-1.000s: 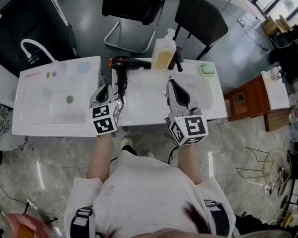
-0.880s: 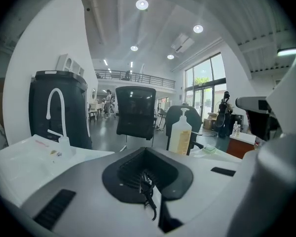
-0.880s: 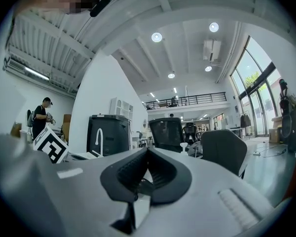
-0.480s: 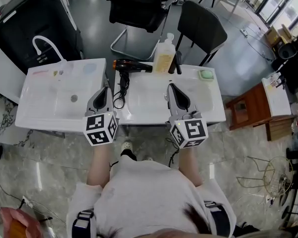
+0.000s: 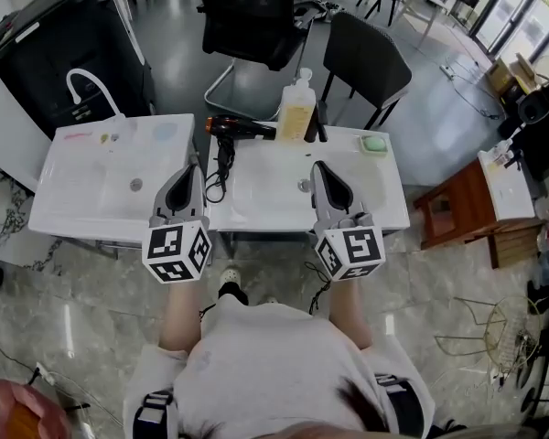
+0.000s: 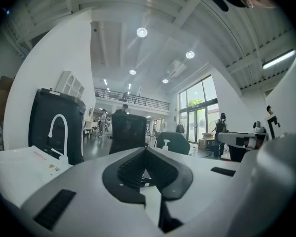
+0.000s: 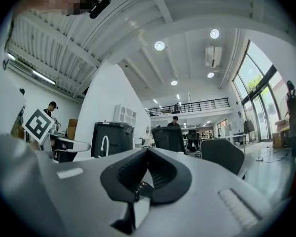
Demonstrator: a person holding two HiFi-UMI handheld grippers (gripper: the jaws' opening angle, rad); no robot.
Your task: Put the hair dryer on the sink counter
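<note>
The hair dryer (image 5: 241,128) lies on its side on the sink counter (image 5: 265,195), its barrel just left of the soap bottle (image 5: 296,115). The handle points toward the counter's front edge, and the black cord (image 5: 216,183) is bunched below the handle. By the look of it, the placing is done.

I would expect a stiff, fairly light plastic body with a smooth, rather slippery shell (the round barrel would likely twist in a pinch). The handle is the sound place to take hold, and the loose cord would trail and drag.

On the person's side of the bottle, the left gripper (image 5: 195,166) and right gripper (image 5: 318,165) hang by the counter's front edge. Neither touches the dryer's body. Each has its jaws closed together with nothing between them.
</note>
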